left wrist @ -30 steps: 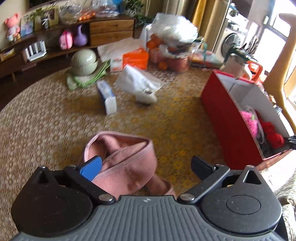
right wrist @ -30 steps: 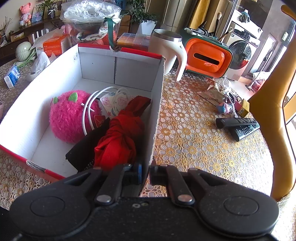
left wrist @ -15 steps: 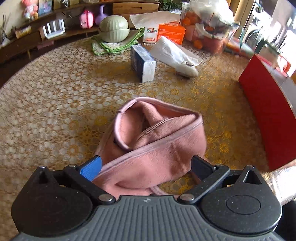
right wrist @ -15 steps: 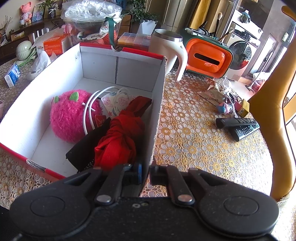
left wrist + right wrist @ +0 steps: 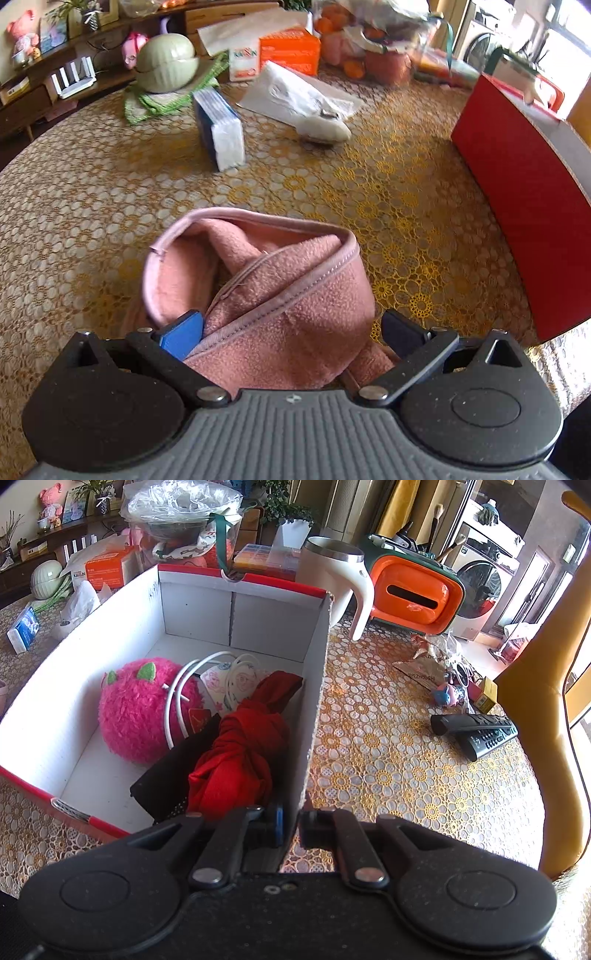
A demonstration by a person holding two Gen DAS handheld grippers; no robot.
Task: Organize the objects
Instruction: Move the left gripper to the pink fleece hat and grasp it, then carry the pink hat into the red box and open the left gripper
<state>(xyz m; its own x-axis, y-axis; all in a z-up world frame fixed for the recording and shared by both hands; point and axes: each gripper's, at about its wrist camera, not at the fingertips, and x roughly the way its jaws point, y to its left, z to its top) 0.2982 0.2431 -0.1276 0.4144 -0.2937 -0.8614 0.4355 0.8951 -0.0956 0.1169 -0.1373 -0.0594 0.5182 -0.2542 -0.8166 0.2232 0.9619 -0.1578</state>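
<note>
A crumpled pink fleece cloth (image 5: 280, 280) lies on the lace-covered table. My left gripper (image 5: 291, 326) hangs low over it, open wide, with the cloth bunched between the two fingers; the blue pad (image 5: 183, 332) sits against its left fold. To the right stands the red box (image 5: 517, 206). My right gripper (image 5: 291, 823) is shut on the near end of that box's right wall (image 5: 314, 709). Inside the box lie a pink fluffy toy (image 5: 140, 709), a white cable (image 5: 181, 686), a knotted red cloth (image 5: 236, 760) and a black item (image 5: 173, 779).
Beyond the pink cloth lie a tissue pack (image 5: 221, 129), a white plastic bag (image 5: 295, 96), an orange carton (image 5: 288, 51) and a green bowl (image 5: 166, 62). Right of the box stand a mug (image 5: 332, 576), an orange holder (image 5: 413, 594), two remotes (image 5: 476, 731) and a yellow chair (image 5: 546, 686).
My left gripper has come down and forward over the pink cloth, which now fills more of the gap between its fingers. The right gripper and the box have not moved.
</note>
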